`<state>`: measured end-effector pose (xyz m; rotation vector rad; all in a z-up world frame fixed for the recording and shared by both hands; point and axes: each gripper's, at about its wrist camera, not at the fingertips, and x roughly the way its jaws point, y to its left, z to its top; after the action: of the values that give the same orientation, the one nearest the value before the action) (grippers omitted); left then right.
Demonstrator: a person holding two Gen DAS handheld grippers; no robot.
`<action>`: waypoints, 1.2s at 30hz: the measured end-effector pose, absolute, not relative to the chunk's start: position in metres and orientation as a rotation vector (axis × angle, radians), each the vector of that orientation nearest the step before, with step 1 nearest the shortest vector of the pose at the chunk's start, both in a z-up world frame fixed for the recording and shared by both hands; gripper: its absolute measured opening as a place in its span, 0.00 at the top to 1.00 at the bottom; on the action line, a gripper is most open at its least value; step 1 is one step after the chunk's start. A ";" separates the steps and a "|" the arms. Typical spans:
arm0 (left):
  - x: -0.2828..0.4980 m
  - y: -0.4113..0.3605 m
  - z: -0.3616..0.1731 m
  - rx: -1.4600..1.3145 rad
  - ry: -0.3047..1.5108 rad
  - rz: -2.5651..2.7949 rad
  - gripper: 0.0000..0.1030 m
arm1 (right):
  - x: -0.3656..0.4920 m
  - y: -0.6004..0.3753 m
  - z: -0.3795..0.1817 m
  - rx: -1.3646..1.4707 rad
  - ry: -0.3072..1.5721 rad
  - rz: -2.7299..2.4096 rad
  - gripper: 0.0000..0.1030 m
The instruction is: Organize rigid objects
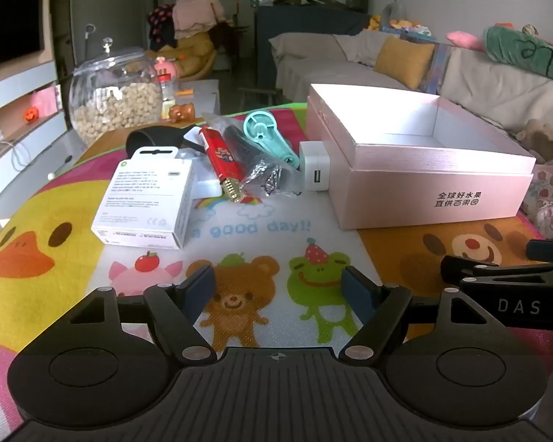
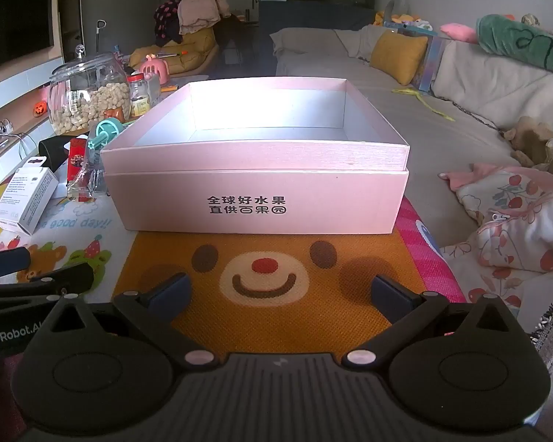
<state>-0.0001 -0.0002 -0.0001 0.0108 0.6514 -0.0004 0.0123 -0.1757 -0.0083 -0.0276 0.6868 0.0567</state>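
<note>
Left gripper point(image 1: 278, 287): is being held low over the mat, fingers spread wide with nothing between them, above the printed bear and frog.
Right gripper point(image 2: 278, 293): is being held open and empty over the orange bear face, just in front of the pink box; it is also being seen at the right edge of the left wrist view point(image 1: 497, 276).
Pink box point(image 2: 256, 169): is sitting open on the right part of the mat, its inside bare, black characters being shown on its front wall.
Mat point(image 1: 254, 228): is covering the tabletop, with cartoon animals and "a good day!!" printed on it.
White carton point(image 1: 147, 202): is lying flat on the left of the mat, well apart from the pink box.
Red packet point(image 1: 221, 160): is lying tilted just right of the white carton, gold end toward the camera.
Black item in clear bag point(image 1: 254, 156): is lying beside the red packet, touching it.
Teal plastic tool point(image 1: 272, 134): is lying behind the bag, near the box.
White charger point(image 1: 315, 171): is standing against the left wall of the pink box.
Glass jar point(image 1: 114, 101): is standing at the far left corner, half filled with pale nuts.
</note>
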 end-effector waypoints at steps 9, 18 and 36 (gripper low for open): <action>0.000 0.000 0.000 0.003 0.654 -0.003 0.22 | 0.012 -0.176 -0.008 -0.020 0.687 0.060 0.00; 0.000 0.000 0.000 0.002 0.654 -0.003 0.22 | 0.012 -0.176 -0.008 -0.019 0.686 0.060 0.00; 0.000 0.000 0.000 0.001 0.654 -0.004 0.22 | 0.012 -0.176 -0.008 -0.020 0.686 0.060 0.00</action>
<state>0.0000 0.0001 0.0001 0.0005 0.6542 -0.0037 0.0120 -0.1762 -0.0085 -0.0196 0.6861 0.0597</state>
